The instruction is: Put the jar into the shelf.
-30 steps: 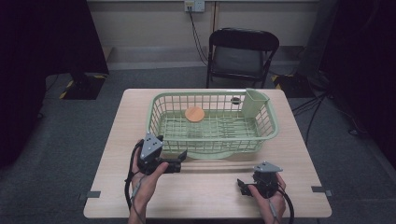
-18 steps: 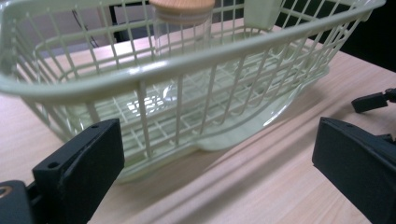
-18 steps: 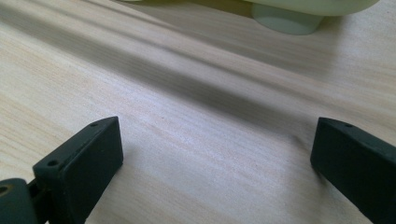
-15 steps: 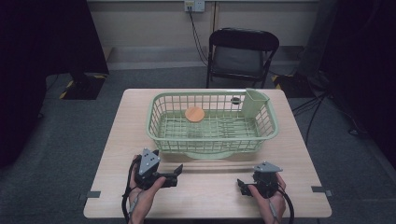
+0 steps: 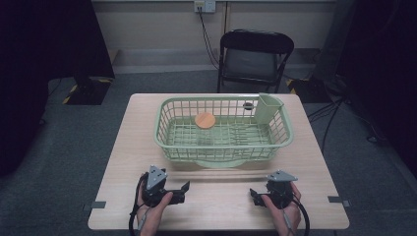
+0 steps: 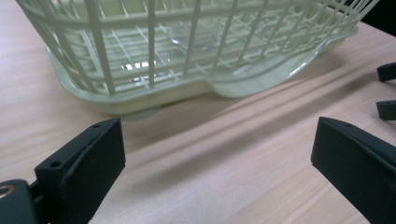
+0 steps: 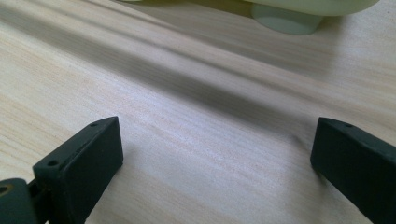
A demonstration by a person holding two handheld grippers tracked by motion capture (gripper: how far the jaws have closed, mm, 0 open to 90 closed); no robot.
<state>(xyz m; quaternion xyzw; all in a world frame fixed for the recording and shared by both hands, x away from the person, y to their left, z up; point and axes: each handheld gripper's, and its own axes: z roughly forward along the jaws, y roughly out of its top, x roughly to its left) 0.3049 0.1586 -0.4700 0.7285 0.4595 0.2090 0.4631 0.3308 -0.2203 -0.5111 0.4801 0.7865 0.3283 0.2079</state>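
Note:
A pale green wire basket stands on the wooden table, with an orange disc lying inside near its back. A green cup-like holder sits in the basket's back right corner. My left gripper rests low at the table's front left, open, its jaws wide apart with nothing between them. The basket lies just ahead of it in the left gripper view. My right gripper rests at the front right, open and empty, over bare wood.
A black folding chair stands behind the table. Something clear and glassy lies in the basket's front part. The other gripper's jaw tips show at the right edge of the left gripper view. A basket foot is ahead of the right gripper.
My left gripper has drawn back from the basket's front edge toward the table's front and come down low. The right gripper has stayed put.

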